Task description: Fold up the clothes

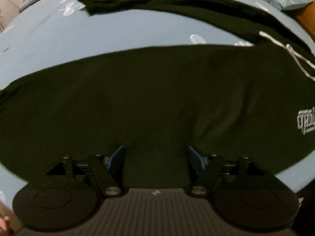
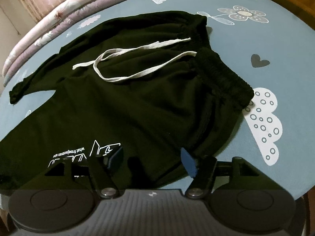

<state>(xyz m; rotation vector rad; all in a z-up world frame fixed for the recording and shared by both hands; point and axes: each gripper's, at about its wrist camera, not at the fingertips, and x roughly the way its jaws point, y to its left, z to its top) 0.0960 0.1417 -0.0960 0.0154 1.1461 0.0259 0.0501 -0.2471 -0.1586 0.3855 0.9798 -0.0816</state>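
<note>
Nearest the lens in the left wrist view, the left hand-held gripper (image 1: 156,158) has its two blue-padded fingers spread wide apart with nothing between them, low over the black trousers (image 1: 149,102). The right hand-held gripper (image 2: 152,161) is likewise spread apart and holds nothing; it sits above the near edge of the same black trousers (image 2: 141,106), just beside the white printed logo (image 2: 82,154).

The trousers lie spread on the bed, over a blue sheet (image 2: 275,45) printed with flowers, hearts and a cloud. The left view is motion-blurred and dark, so folds in the cloth are hard to read there. The logo (image 1: 307,122) is cut off by the right frame edge in that view, and in the right view the left fingers partly cover it; only part of the small lettering is legible. The gripper bodies hide the nearest hem of the trousers in both views.

The elastic waistband (image 2: 222,76) is bunched toward the right, its corner touching the cloud print. A white drawstring (image 2: 137,59) loops loose across the upper front. One leg (image 1: 157,2) stretches away across the far side, its cuff ending on bare sheet. Open sheet lies between the two legs, and to the right of the waistband. A folded floral quilt (image 2: 65,19) runs along the far edge of the bed.
</note>
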